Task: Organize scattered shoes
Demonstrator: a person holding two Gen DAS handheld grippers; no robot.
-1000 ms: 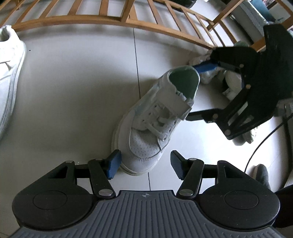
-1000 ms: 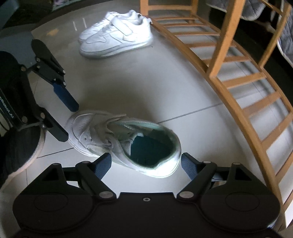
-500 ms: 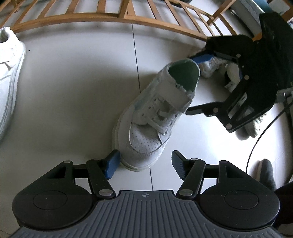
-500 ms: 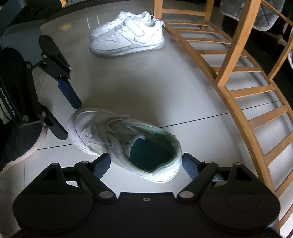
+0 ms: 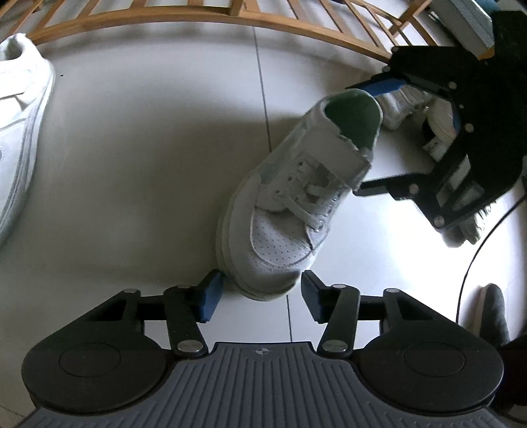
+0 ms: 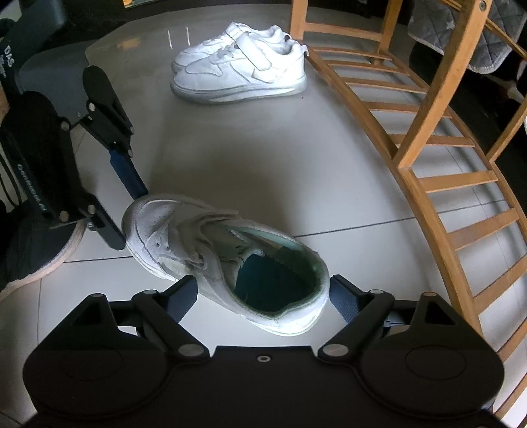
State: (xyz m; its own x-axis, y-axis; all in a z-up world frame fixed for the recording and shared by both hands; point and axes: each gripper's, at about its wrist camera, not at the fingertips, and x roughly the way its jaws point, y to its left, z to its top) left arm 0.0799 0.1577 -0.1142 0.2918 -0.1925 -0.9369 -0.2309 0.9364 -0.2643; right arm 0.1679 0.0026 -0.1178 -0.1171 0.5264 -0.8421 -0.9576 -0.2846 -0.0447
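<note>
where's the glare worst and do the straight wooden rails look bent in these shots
Left wrist view: the strongest glare is on the floor tiles at right, washing out detail beside the sneaker; the wooden rail along the top bows into an arc from fisheye distortion. Right wrist view: dimmer, a soft sheen on the floor near the pair of white shoes; the ladder-like rail curves too.

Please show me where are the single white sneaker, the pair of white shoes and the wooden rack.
single white sneaker (image 5: 276, 237), left wrist view, perforated toe.
pair of white shoes (image 6: 243, 70), right wrist view, strap side.
wooden rack (image 6: 425, 154), right wrist view, curved rail.
</note>
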